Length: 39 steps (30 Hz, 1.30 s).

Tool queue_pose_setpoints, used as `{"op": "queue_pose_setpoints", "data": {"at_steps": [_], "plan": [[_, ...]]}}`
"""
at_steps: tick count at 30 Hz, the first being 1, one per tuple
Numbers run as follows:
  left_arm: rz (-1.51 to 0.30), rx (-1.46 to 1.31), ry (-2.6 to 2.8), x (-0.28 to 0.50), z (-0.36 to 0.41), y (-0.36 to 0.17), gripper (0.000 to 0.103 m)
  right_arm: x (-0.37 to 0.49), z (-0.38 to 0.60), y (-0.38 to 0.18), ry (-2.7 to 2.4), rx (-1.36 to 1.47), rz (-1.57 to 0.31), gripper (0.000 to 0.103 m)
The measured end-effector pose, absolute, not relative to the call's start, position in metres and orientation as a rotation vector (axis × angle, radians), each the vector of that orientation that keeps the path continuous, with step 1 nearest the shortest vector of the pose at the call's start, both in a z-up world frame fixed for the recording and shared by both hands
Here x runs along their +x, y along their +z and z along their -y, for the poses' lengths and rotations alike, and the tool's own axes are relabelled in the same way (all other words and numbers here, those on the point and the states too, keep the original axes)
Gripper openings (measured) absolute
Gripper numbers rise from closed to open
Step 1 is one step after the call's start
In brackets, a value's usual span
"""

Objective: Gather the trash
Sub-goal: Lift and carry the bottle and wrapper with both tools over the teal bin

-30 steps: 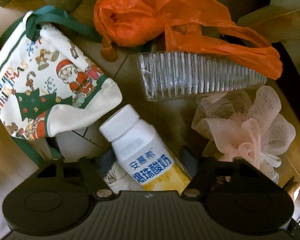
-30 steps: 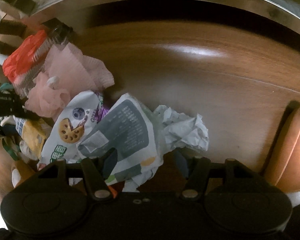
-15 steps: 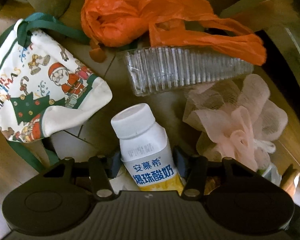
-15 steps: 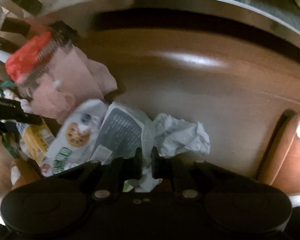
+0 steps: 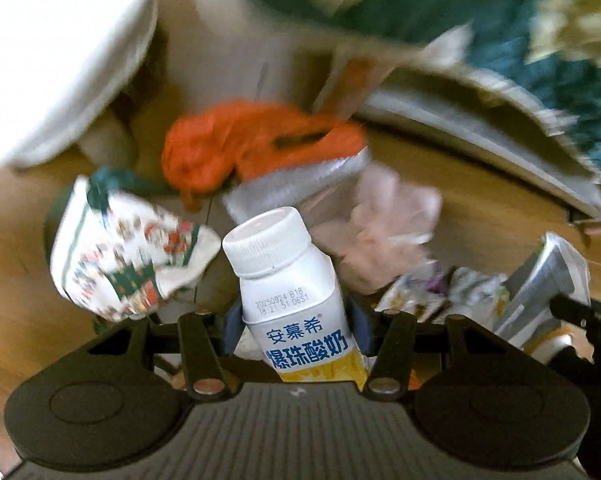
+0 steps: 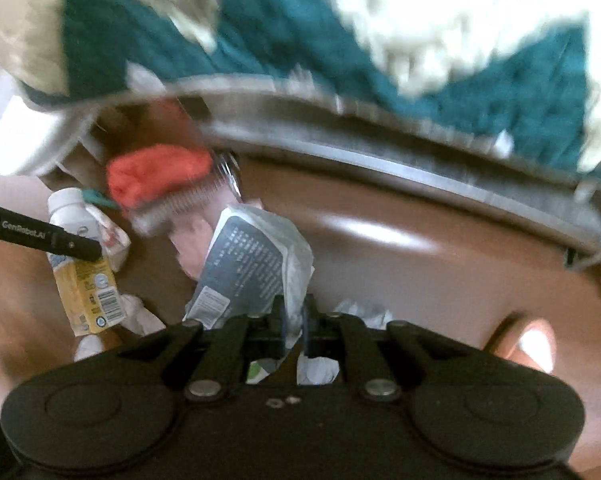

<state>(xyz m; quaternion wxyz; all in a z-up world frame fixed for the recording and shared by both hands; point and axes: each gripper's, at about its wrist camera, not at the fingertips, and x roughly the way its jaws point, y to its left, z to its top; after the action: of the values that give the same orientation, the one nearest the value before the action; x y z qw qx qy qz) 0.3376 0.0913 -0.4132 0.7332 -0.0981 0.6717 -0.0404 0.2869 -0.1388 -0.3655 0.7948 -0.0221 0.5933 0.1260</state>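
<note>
My left gripper is shut on a white yoghurt bottle with blue Chinese lettering and a yellow base, held lifted and tilted; the bottle also shows in the right wrist view. My right gripper is shut on a grey-and-white snack wrapper, raised off the wooden floor. On the floor lie an orange plastic bag, a clear ribbed plastic cup, a pink mesh puff and crumpled paper.
A Christmas drawstring pouch lies at left. A white rounded object stands at the upper left. A teal and cream rug and a metal rim run behind. More wrappers lie at right.
Both grippers have lifted and tilted up with their loads. The bottle and the wrapper have left the floor. The view now takes in the rug and the room behind.
</note>
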Motion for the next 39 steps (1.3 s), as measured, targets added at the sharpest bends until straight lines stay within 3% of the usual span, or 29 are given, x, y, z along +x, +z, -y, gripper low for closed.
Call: {"op": "queue_pose_setpoints", "data": {"at_steps": [24,39], "plan": [[-0.784,-0.139,-0.168,0.255,-0.056,-0.026,0.053,0.2,0.179,-0.011,0.29,-0.111,-0.62,0.007],[-0.478,-0.096,-0.18,0.269,-0.006,0.152,0.053,0.237,0.219,0.139,0.2,-0.113,-0.337,0.007]]}}
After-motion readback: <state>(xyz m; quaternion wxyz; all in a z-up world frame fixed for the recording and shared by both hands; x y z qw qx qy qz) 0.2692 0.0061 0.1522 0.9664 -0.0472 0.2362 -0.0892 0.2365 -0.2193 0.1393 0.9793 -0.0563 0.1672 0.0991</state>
